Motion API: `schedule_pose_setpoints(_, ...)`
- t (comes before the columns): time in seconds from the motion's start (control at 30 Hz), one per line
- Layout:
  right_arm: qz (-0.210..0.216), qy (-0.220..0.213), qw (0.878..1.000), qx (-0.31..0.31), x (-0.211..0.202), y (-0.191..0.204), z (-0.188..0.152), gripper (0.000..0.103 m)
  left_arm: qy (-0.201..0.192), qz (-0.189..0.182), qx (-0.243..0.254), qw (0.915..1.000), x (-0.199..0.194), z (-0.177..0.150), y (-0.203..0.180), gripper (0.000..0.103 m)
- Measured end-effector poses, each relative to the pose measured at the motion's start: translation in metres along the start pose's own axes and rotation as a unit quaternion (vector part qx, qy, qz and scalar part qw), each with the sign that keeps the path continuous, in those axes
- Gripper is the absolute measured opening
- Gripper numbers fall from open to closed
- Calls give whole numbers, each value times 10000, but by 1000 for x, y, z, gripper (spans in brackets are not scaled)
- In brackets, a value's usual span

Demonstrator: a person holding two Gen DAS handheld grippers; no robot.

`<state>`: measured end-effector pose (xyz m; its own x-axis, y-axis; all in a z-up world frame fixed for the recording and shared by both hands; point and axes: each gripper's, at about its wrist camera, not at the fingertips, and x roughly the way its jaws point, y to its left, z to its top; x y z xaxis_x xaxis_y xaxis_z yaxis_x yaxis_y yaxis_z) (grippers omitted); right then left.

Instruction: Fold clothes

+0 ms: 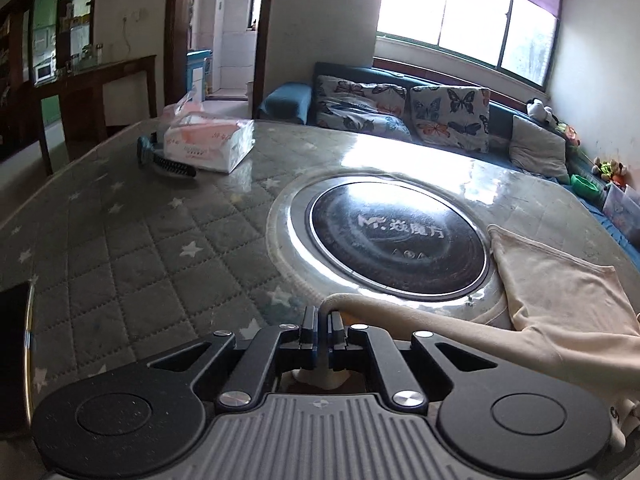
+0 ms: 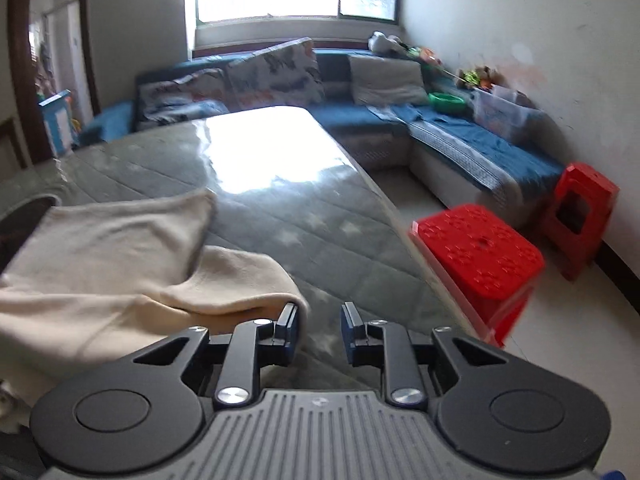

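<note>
The left gripper [image 1: 323, 330] has its jaws pressed together on an edge of the cream garment [image 1: 560, 300], which trails to its right across the table [image 1: 132, 240]; this pinch probably serves to lift or carry that edge over for a fold. The right gripper [image 2: 319, 330] is spread and holds nothing; the garment [image 2: 120, 256] lies just left of its left finger, within reach for a second grasp. Ahead of the left gripper sits the round inset hotplate [image 1: 396, 236], partly under the cloth. Farther ahead-left, a tissue pack [image 1: 208, 144] and a brush [image 1: 164, 160] lie well apart from the garment. A red stool [image 2: 480, 252] stands right of the right gripper, beside the table edge.
</note>
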<state>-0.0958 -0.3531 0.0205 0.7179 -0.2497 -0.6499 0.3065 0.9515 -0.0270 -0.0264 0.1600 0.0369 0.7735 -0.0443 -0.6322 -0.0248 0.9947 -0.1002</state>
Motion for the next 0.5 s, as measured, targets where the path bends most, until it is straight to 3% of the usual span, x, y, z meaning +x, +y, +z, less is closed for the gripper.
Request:
schedule_pose_setpoints(0.13, -139, -26, 9999, -94, -4, -3, 0, 41, -168, 72, 152, 9997, -7, 11, -11, 14)
schedule_pose_setpoints(0.33, -140, -196, 9988, -430, -12, 4, 8, 50, -297, 224, 190, 9991, -7, 22, -13, 23)
schedule_pose_setpoints(0.43, -279, -221, 9976, -597, -10, 9, 13, 55, -317, 418, 156, 9985, -7, 25, -5, 32)
schedule_pose_setpoints(0.5, -443, -198, 9972, -570, -5, 5, 16, 55, -278, 556, 92, 9980, -3, 27, -1, 32)
